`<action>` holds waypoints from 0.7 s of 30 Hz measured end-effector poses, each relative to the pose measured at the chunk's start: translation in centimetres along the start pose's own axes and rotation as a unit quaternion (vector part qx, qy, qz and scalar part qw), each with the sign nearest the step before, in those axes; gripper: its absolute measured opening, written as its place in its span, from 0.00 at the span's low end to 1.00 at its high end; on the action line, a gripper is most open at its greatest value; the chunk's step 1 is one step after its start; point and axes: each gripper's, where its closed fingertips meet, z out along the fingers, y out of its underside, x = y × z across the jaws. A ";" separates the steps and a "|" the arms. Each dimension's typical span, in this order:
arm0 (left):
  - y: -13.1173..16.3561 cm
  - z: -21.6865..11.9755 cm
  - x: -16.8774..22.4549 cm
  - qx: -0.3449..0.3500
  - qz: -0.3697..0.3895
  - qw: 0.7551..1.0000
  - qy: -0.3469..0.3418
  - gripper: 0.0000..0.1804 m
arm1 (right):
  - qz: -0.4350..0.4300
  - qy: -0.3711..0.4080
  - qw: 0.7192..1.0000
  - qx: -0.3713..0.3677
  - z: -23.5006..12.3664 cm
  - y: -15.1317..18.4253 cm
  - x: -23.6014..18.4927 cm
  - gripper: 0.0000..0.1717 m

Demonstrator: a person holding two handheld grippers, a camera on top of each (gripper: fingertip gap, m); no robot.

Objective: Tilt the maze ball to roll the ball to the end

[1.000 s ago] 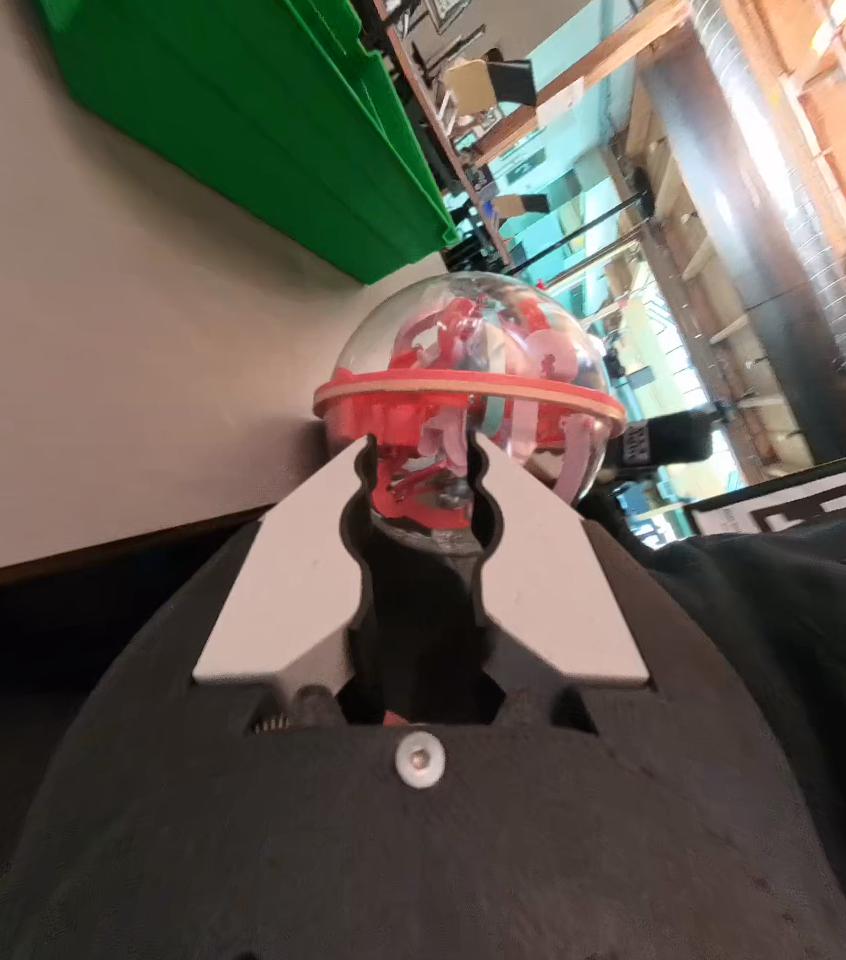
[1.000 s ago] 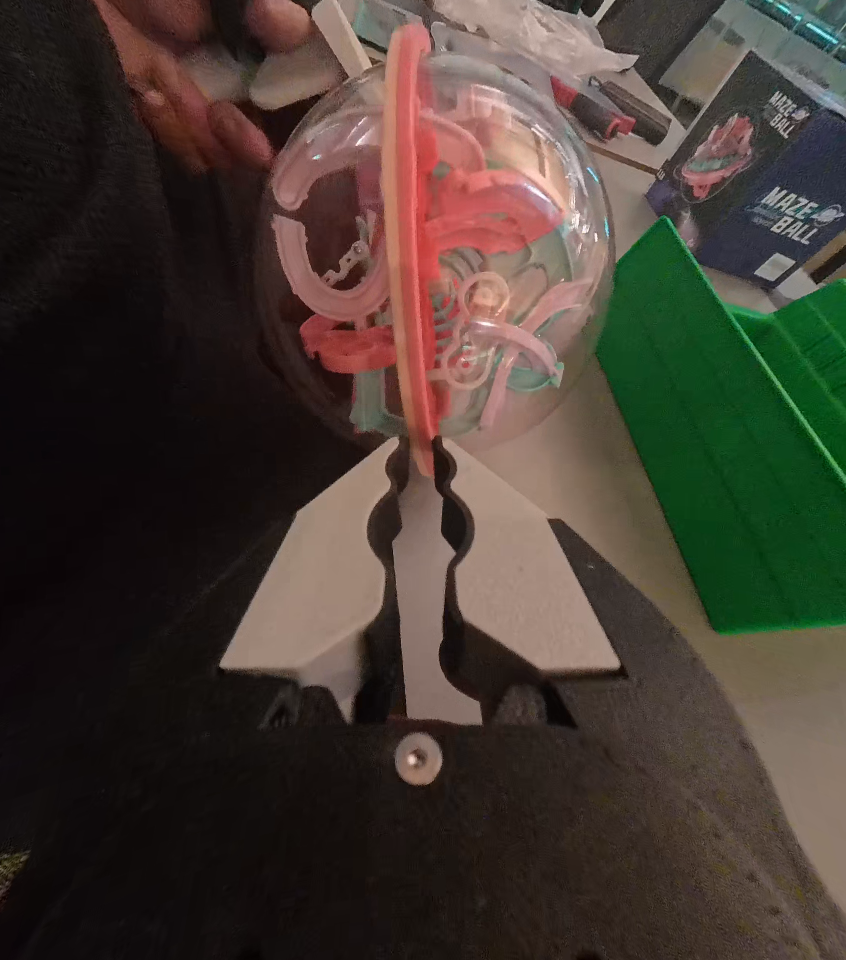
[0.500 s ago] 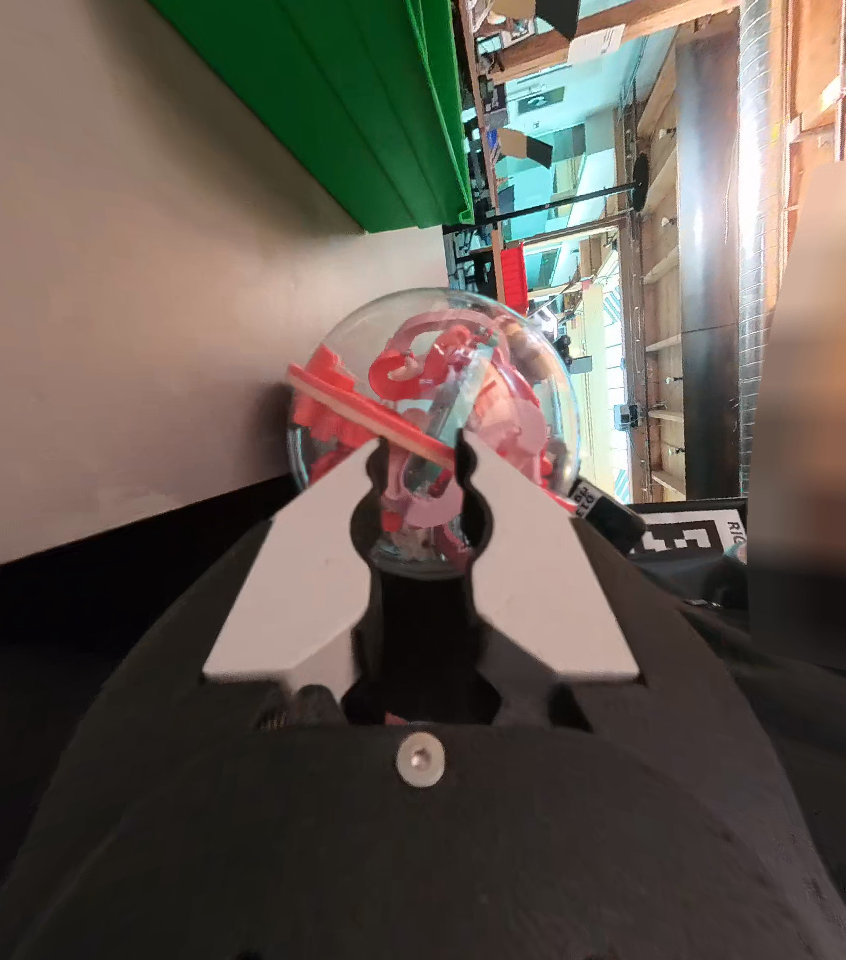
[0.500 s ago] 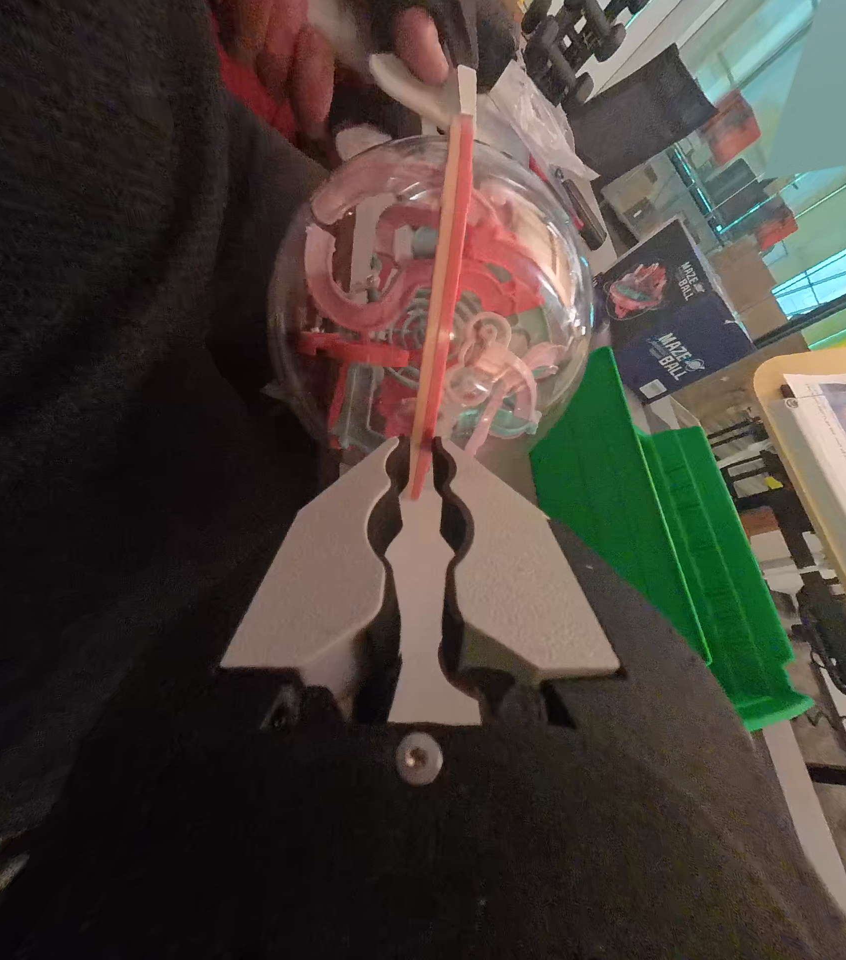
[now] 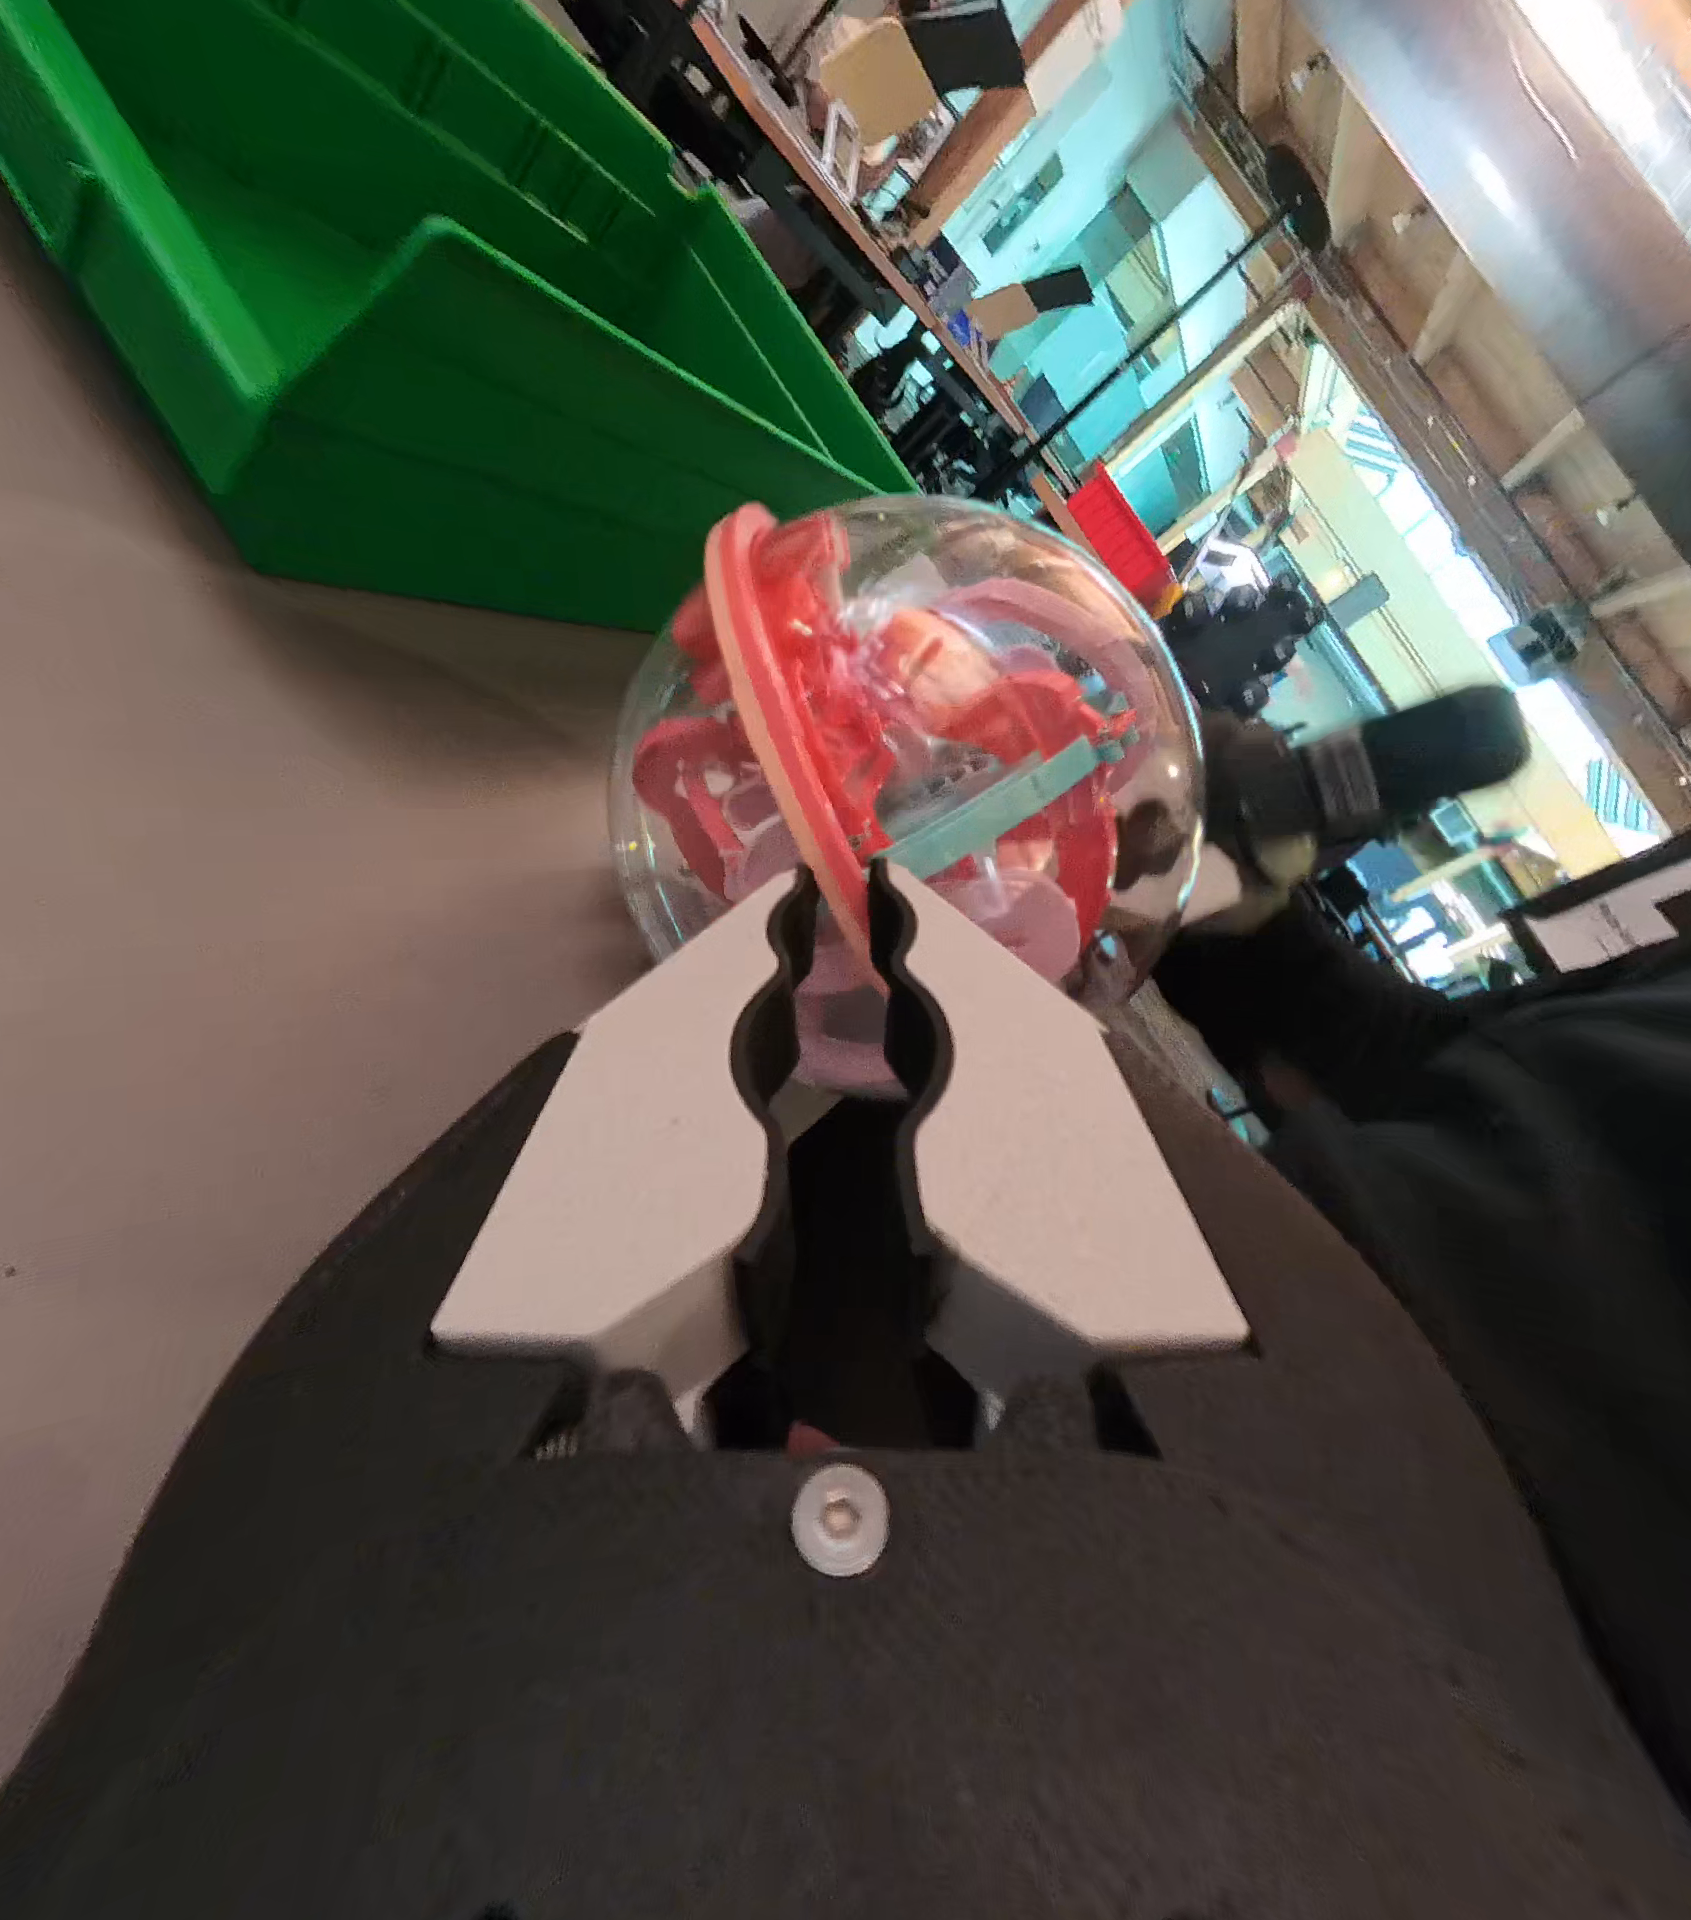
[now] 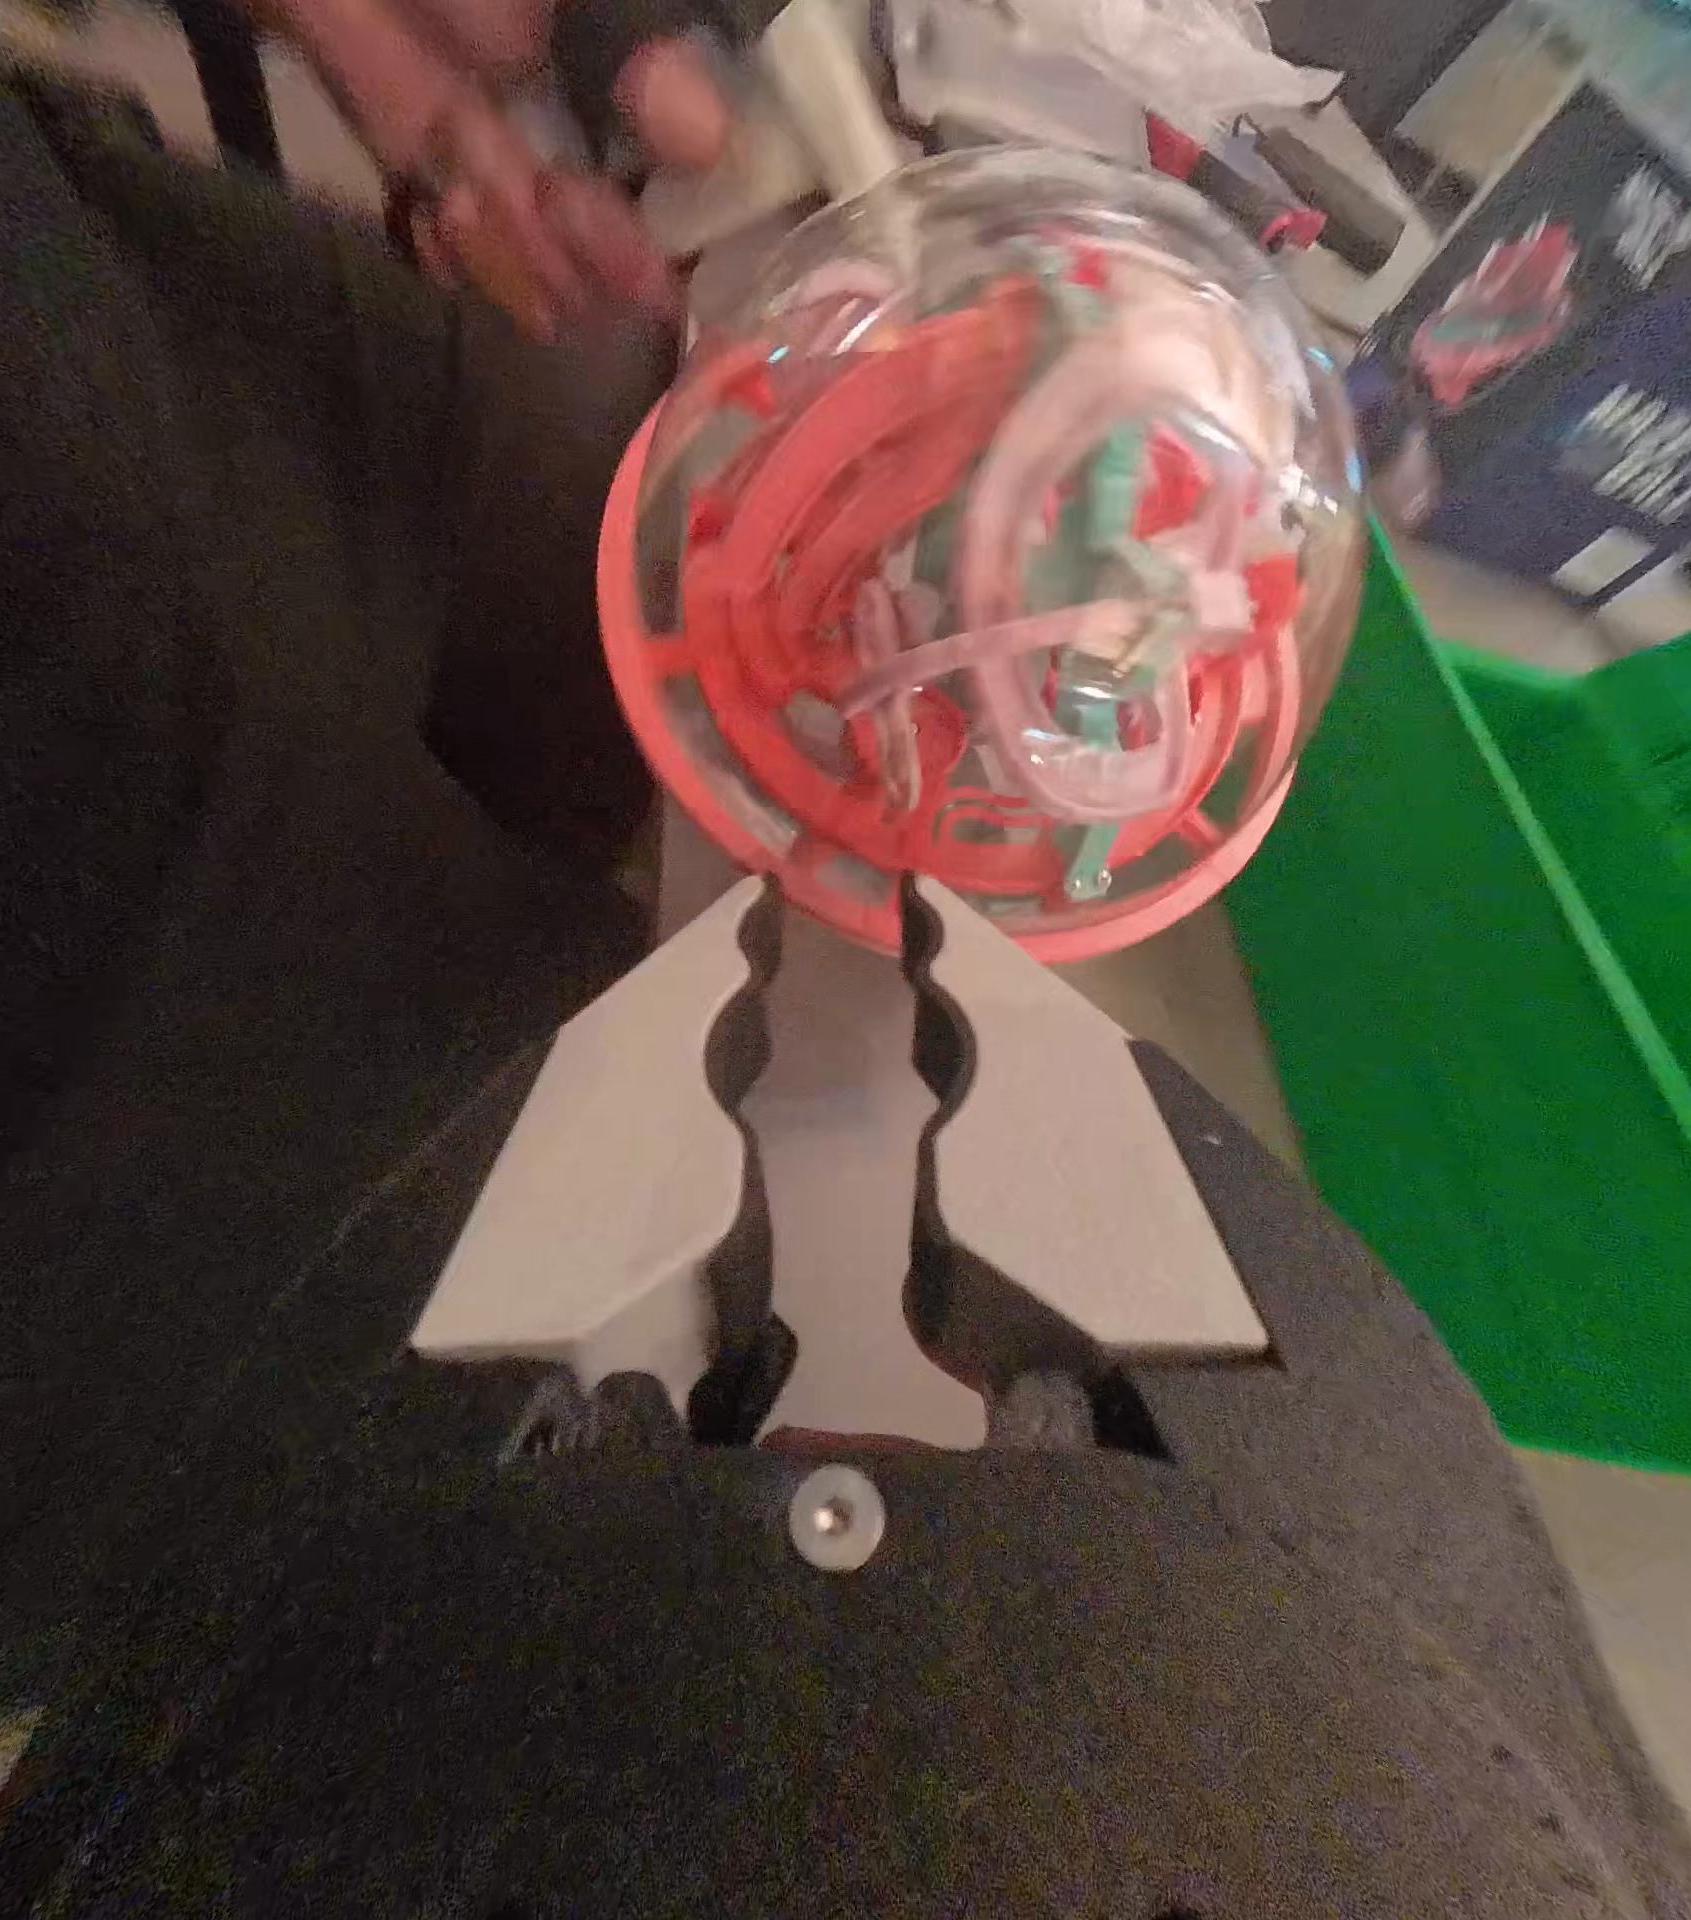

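Green bins (image 5: 425,343) beside maze ball (image 5: 908,748), left hand-held gripper (image 5: 839,883) clamped on its rim.

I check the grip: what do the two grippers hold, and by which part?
Left gripper pinches the maze ball by its red rim. Right gripper is open.

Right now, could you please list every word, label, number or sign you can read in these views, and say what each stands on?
Dark blue box, top right of the right wrist view: white lettering beside a picture, too blurred to read.
White panel, right edge of the left wrist view: black marker pattern, no readable words.
Maze ball: no writing visible.
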 end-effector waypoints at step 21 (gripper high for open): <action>-1.8 -1.1 -0.5 0.000 0.091 0.996 0.004 0.04 | 0.386 -0.150 0.902 0.123 1.2 0.1 4.2 0.04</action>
